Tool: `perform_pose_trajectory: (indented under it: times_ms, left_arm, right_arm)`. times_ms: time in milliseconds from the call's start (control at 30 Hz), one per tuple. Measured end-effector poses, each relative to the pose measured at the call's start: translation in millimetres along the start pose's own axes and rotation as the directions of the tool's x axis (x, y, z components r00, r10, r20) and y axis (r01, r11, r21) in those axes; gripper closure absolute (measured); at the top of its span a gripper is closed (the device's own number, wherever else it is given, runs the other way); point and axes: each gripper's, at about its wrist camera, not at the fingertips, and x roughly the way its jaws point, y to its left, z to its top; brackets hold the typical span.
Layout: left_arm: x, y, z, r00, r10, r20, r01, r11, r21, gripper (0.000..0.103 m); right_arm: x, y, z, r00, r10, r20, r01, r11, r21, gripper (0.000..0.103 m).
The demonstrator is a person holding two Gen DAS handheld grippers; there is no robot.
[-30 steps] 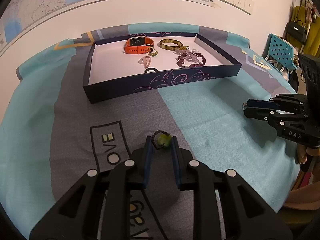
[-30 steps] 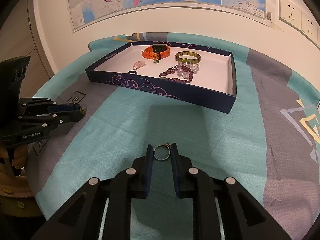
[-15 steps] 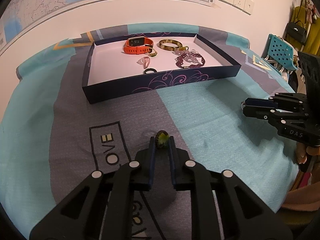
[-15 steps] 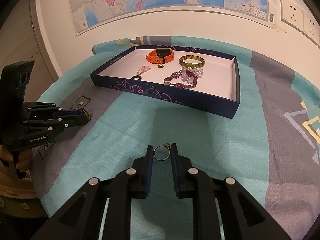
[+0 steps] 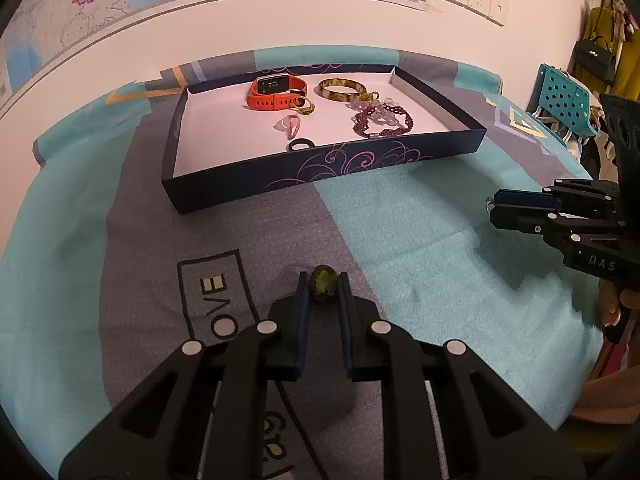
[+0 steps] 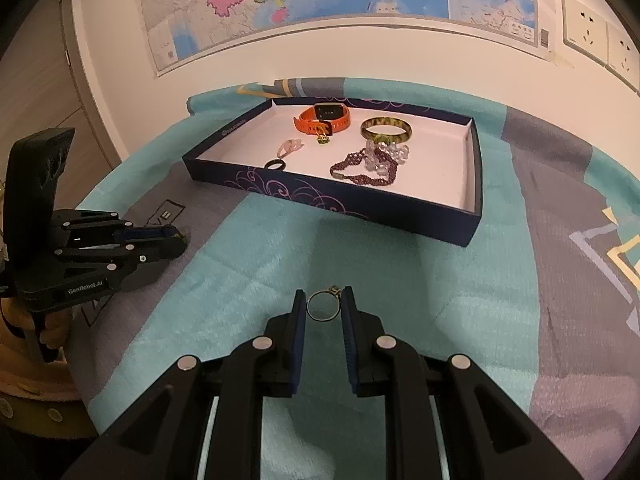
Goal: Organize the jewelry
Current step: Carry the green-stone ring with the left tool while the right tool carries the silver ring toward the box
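The left gripper (image 5: 323,285) pinched a green beaded charm (image 5: 323,287) above the cloth (image 5: 420,248), well short of the tray's near wall (image 5: 320,170). Only the right wrist view showed the right gripper (image 6: 323,307) pinching a thin ring (image 6: 322,307); open cloth lay between it and the tray.

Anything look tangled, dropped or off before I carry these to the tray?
Only one thing: in the tray, the dark red beaded bracelet lies tangled with the clear bead strand. Left tongs hold the green bead piece, right tongs the ring.
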Motion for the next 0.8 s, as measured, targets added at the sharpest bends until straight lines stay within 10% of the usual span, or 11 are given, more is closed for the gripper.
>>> perform_pose_trajectory:
  times_ms: [800]
  left_arm:
    - [-17.7, -2.7, 20.9, 0.997, -0.044, 0.071, 0.045, 0.999, -0.006, 0.089]
  right_arm:
    - [-5.2, 4.4, 16.9, 0.999, 0.017, 0.042, -0.016, 1.0, -0.018, 0.087]
